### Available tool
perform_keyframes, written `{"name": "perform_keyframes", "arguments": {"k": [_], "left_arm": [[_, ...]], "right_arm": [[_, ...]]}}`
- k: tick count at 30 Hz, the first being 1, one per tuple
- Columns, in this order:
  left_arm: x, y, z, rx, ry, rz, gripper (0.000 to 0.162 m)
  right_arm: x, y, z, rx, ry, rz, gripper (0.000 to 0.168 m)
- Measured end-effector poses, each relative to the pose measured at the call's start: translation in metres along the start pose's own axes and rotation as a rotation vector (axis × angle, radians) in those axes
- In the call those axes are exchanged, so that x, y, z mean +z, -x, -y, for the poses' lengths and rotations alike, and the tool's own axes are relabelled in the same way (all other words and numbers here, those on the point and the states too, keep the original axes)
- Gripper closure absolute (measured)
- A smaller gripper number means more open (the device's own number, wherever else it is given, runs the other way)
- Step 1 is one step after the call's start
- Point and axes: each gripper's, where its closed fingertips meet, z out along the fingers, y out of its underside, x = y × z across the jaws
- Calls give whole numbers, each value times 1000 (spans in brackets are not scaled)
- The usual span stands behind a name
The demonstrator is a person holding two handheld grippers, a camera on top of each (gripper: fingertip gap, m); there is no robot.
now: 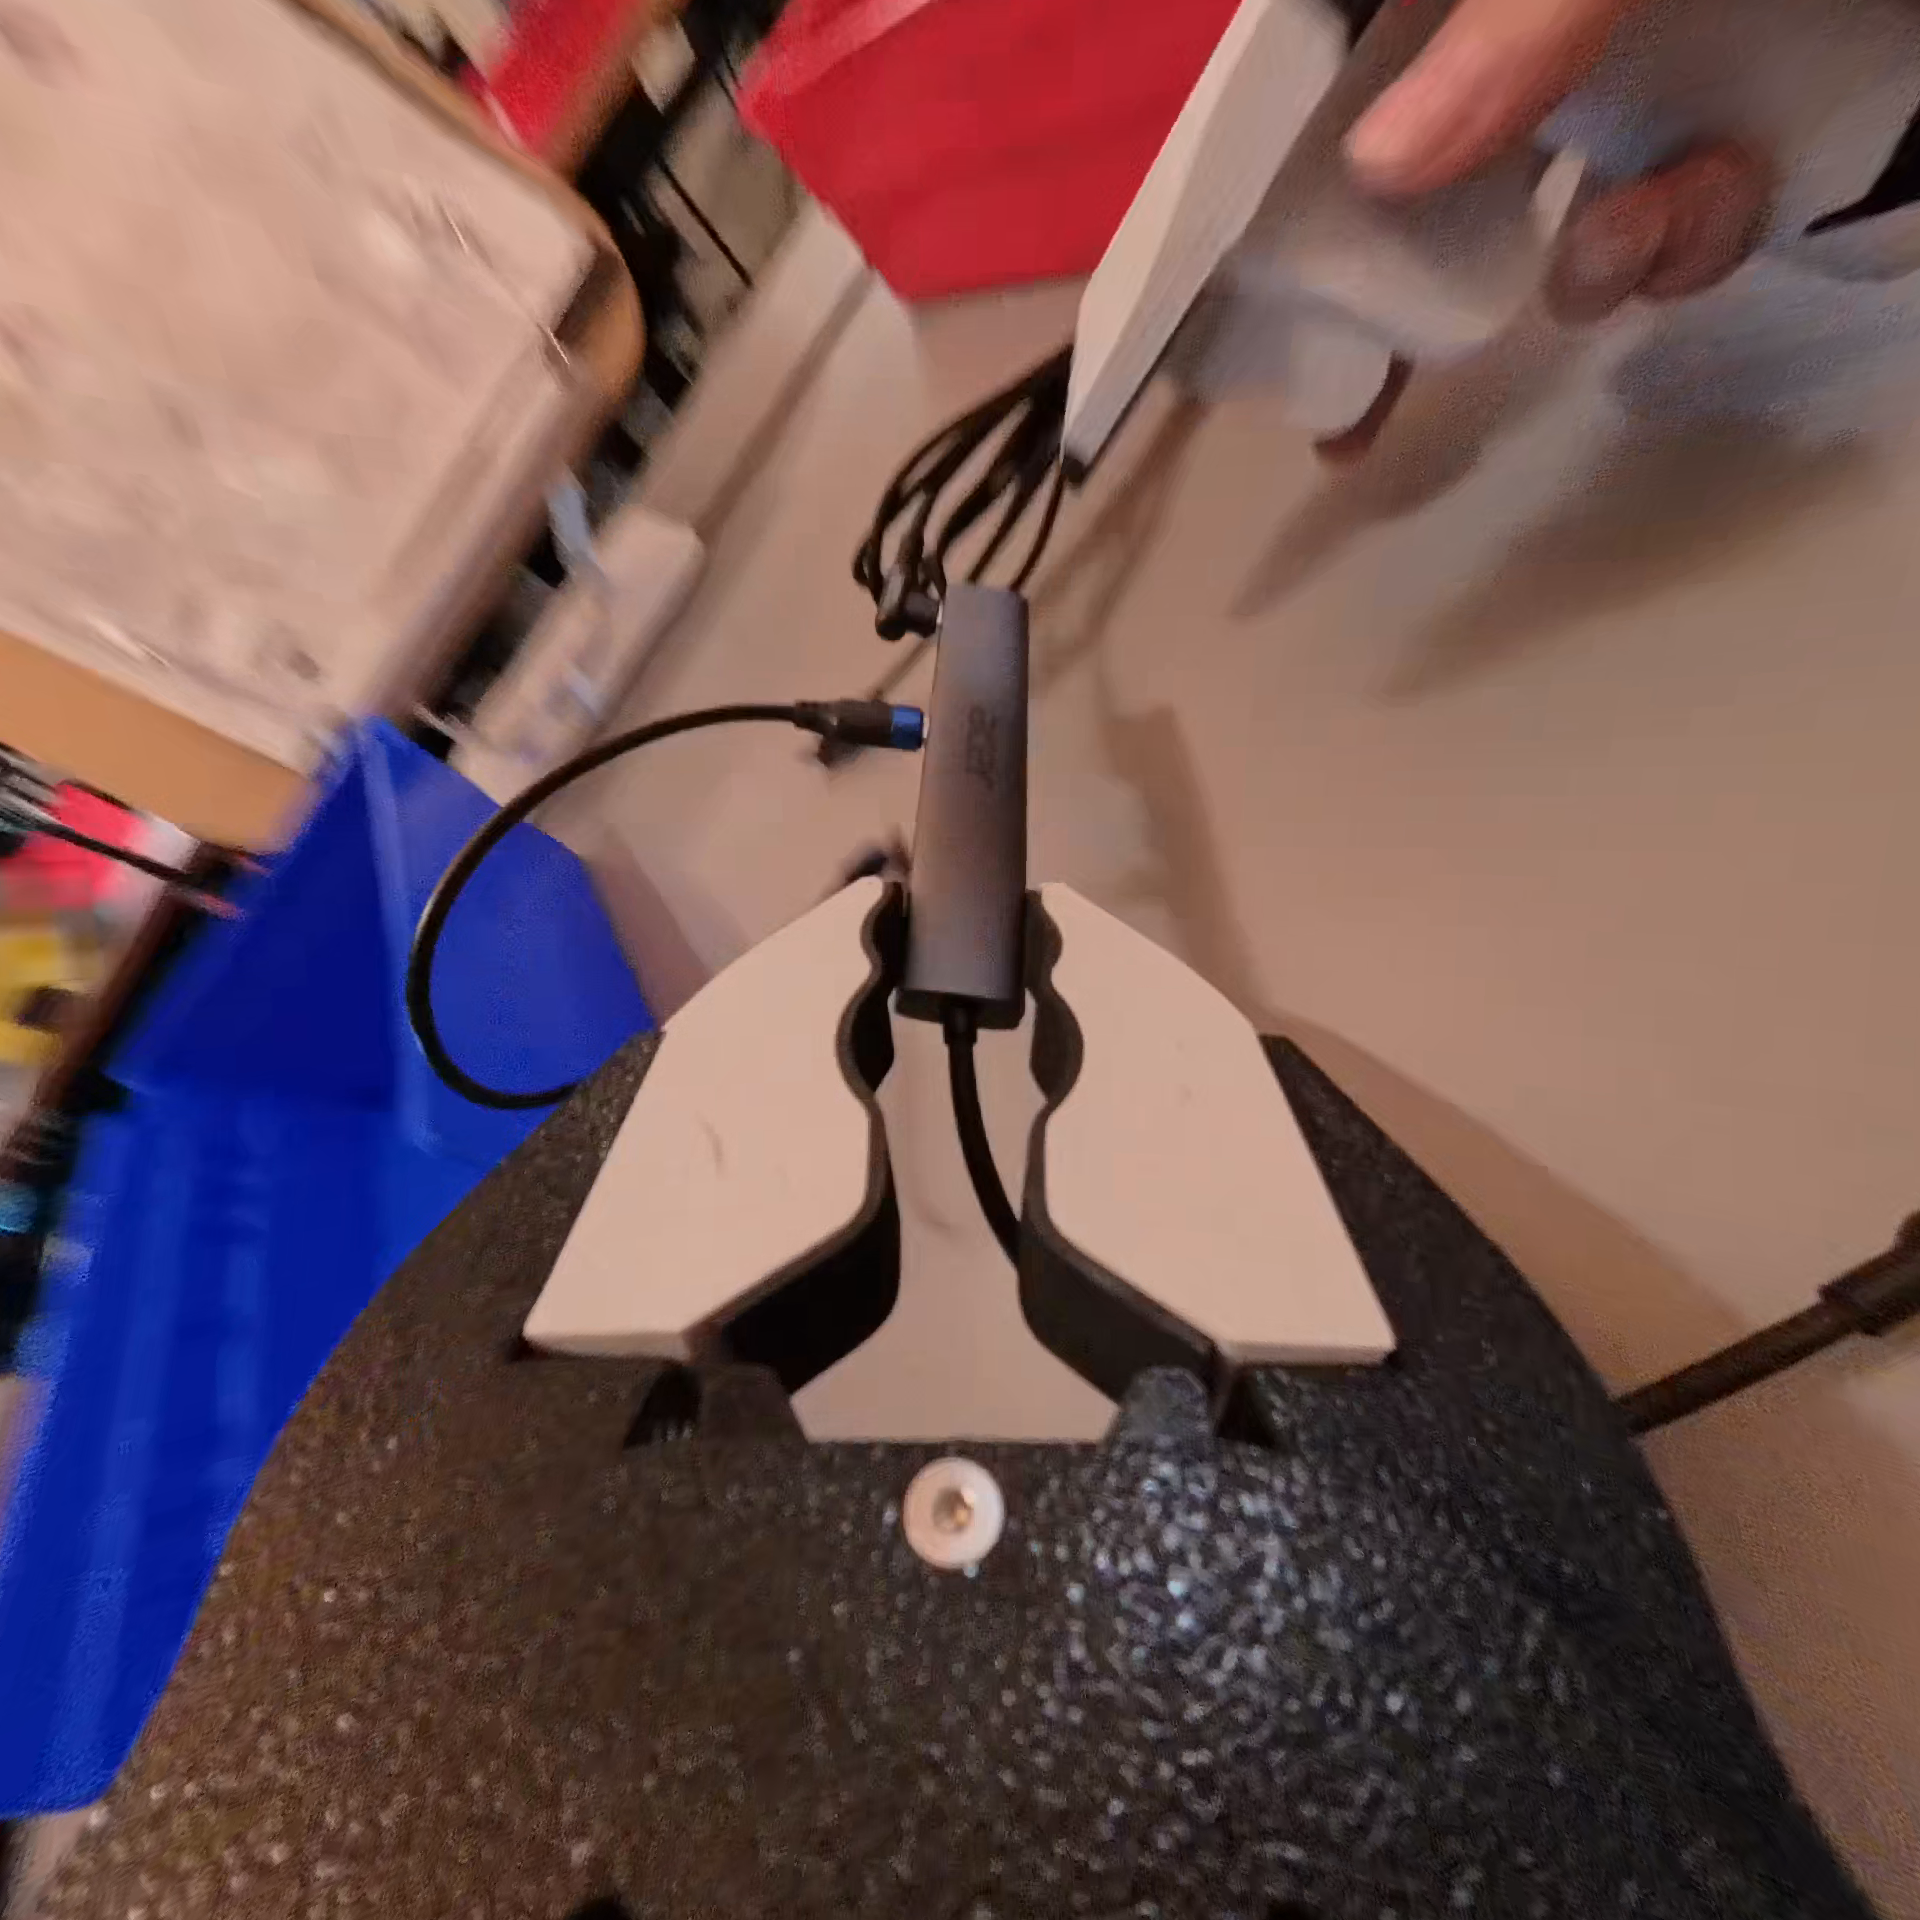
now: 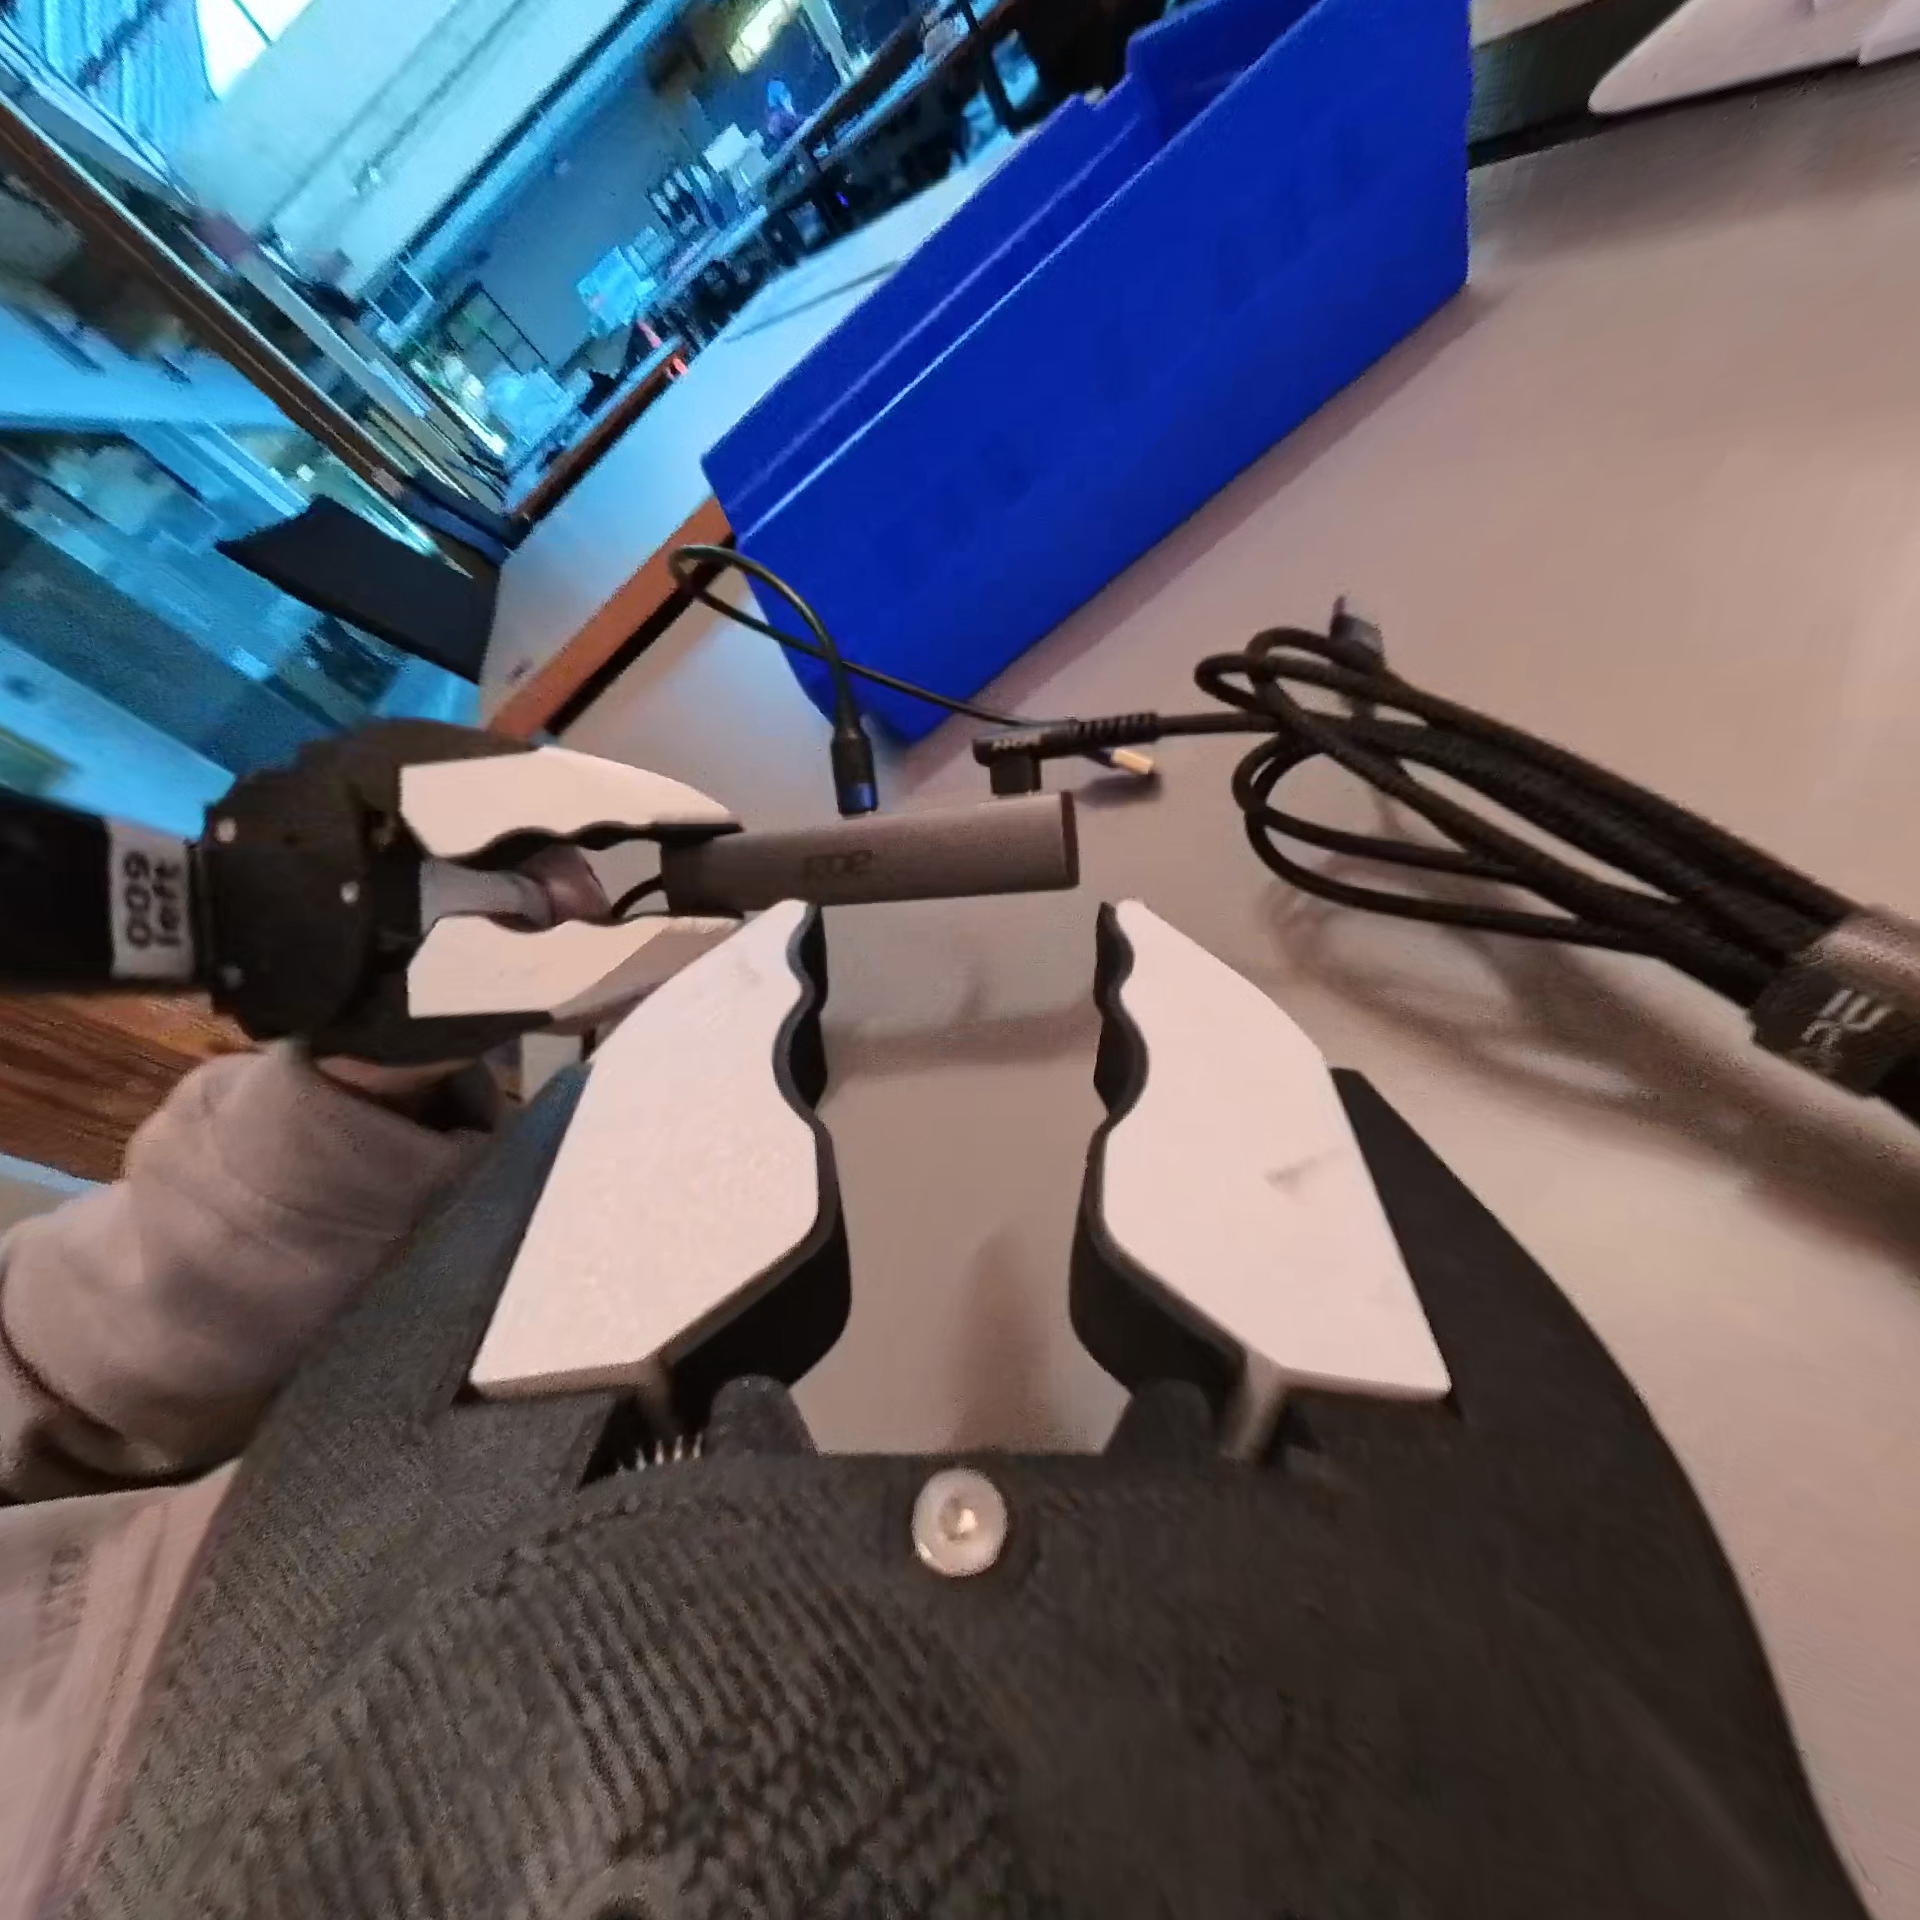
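My left gripper [image 1: 964, 899] is shut on the near end of a slim grey hub [image 1: 971, 790] and holds it above the table, pointing forward. The hub's short black cable [image 1: 488, 873] loops out to the left and ends in a blue-tipped plug [image 1: 902, 724] beside the hub. In the right wrist view the left gripper [image 2: 727, 873] comes in from the left with the hub [image 2: 894, 854] held level just beyond my right gripper [image 2: 961, 920], which is open and empty. A bundle of black braided cable [image 2: 1507, 790] lies on the table to the right, its angled plug [image 2: 1013, 764] just behind the hub.
A blue plastic bin [image 2: 1101, 416] stands on the beige table [image 2: 1558, 468] at the back; it also shows at the left in the left wrist view [image 1: 260, 1143]. A red bin [image 1: 966, 135] and a white flat object [image 1: 1195, 229] are farther off. A blurred hand [image 1: 1475, 94] is at top right.
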Motion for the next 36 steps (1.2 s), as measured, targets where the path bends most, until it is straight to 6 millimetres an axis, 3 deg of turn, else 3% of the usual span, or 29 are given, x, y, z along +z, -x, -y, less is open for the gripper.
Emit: {"name": "perform_keyframes", "arguments": {"k": [1,5,9,13,18,21,24,30,32,36], "left_arm": [[-4,2,12,77,-36,49,140],[-14,1,40,313,-89,181,140],[-17,-2,53,474,-94,288,141],[-16,-7,57,557,-84,346,141],[-16,-7,61,531,-123,363,141],[-24,-14,73,251,-277,209,131],[-40,-8,84,-227,-423,-19,121],[-48,-13,88,-1190,-634,-629,100],[-52,-16,94,-1385,-707,-825,102],[-53,-24,107,-1551,-749,-1002,112]], "right_arm": [[0,3,3,51,-29,31,121],[0,8,15,274,-163,134,121],[5,21,20,469,-219,286,123],[7,27,27,537,-279,318,137],[4,30,38,545,-359,368,140],[-2,40,49,472,-382,437,145],[-13,56,63,350,-422,516,147],[-41,97,84,98,-596,707,147],[-45,104,84,40,-616,734,148],[-47,111,77,-94,-621,704,156]]}}
